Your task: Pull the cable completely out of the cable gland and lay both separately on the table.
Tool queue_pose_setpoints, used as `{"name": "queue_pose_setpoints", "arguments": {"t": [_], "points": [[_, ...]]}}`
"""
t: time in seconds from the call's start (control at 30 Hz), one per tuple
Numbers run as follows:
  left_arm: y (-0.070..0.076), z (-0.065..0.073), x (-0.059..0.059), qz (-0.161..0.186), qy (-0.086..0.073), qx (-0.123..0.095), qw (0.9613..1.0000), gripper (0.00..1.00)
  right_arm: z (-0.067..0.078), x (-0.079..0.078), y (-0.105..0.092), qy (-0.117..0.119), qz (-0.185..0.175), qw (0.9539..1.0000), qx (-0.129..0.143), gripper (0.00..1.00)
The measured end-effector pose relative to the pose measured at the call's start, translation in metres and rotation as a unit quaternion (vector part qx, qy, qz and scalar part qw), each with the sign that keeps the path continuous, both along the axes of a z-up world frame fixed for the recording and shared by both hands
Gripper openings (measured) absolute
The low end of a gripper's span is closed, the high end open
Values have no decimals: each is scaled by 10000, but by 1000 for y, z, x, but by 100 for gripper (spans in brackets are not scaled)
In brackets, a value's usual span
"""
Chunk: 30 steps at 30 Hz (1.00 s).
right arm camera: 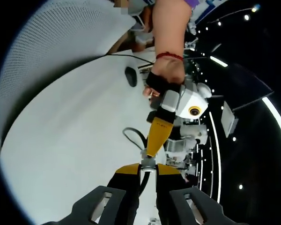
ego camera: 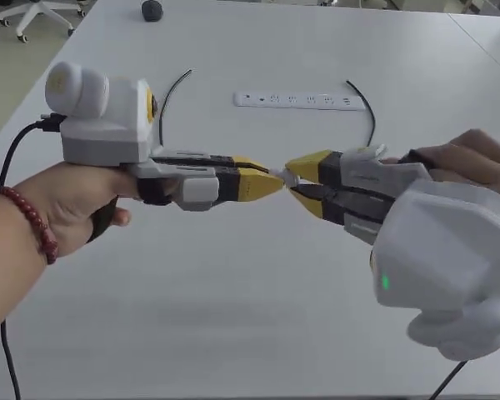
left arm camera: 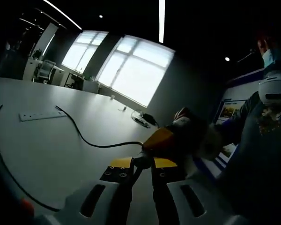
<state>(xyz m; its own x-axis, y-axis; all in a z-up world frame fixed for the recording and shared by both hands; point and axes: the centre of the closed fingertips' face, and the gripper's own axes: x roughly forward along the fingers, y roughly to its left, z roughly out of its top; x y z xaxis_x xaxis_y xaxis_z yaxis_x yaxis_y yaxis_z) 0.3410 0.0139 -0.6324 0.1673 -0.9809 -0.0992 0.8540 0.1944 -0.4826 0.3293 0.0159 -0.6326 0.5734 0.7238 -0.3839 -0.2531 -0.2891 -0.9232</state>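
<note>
Above the white table (ego camera: 250, 275) my two grippers meet tip to tip. A small pale cable gland (ego camera: 278, 173) sits between them. My right gripper (ego camera: 293, 185) has its yellow jaws slightly apart around the gland (right arm camera: 147, 161). Coming from the left, my left gripper (ego camera: 271, 179) is shut tight on the black cable beside the gland (left arm camera: 141, 160). The cable (ego camera: 372, 117) arcs over the table behind the right gripper, and another stretch (ego camera: 163, 108) curves behind the left one. In the left gripper view the cable (left arm camera: 91, 143) runs in to the gland.
A white power strip (ego camera: 300, 101) lies across the far middle of the table. A dark round object (ego camera: 152, 10) rests near the far edge. An office chair (ego camera: 33, 12) stands on the floor at far left. A black lead (ego camera: 8, 167) hangs from the left gripper.
</note>
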Motion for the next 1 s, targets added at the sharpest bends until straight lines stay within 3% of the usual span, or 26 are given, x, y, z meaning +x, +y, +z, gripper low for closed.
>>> {"name": "queue_pose_setpoints", "arguments": {"t": [0.13,0.23,0.3,0.43,0.5,0.53,0.6,0.63,0.7,0.73,0.77,0.83,0.87,0.93,1.0], "points": [[1,0,-2,-14,169,-77,9998,15,1,-1,1,-165,101,9997,-120,6],[2,0,-3,3,523,-210,9984,15,2,-1,1,-280,180,9992,-202,6],[3,1,-3,5,634,-277,9976,15,3,-2,2,-309,215,9991,-206,6],[4,5,-3,50,631,-416,9971,15,6,0,2,-373,239,9989,-172,6],[4,5,-3,63,637,-414,9971,15,7,-1,3,-256,224,9994,-109,6],[4,4,-3,82,471,-346,9983,15,6,-1,3,-145,178,9997,-78,7],[4,3,-3,100,161,-207,9996,15,5,-1,3,353,59,9991,243,7],[4,4,-2,142,-72,-135,9998,15,5,0,3,547,-21,9978,384,7],[3,2,-3,105,-228,59,9997,15,1,1,2,1034,-133,9929,579,8],[3,3,-1,125,-446,106,9989,15,3,3,2,1067,-185,9920,656,8],[2,3,-3,114,-399,122,9991,15,2,3,2,1194,-197,9904,665,8],[2,4,-2,118,-554,191,9982,15,3,5,2,1203,-241,9901,682,8],[2,3,-1,115,-530,194,9983,15,3,5,2,1239,-260,9895,704,8],[2,5,0,145,-459,123,9988,15,3,5,1,1086,-222,9916,662,7],[3,5,-1,131,-251,60,9996,15,3,3,1,1036,-164,9924,639,7]]}}
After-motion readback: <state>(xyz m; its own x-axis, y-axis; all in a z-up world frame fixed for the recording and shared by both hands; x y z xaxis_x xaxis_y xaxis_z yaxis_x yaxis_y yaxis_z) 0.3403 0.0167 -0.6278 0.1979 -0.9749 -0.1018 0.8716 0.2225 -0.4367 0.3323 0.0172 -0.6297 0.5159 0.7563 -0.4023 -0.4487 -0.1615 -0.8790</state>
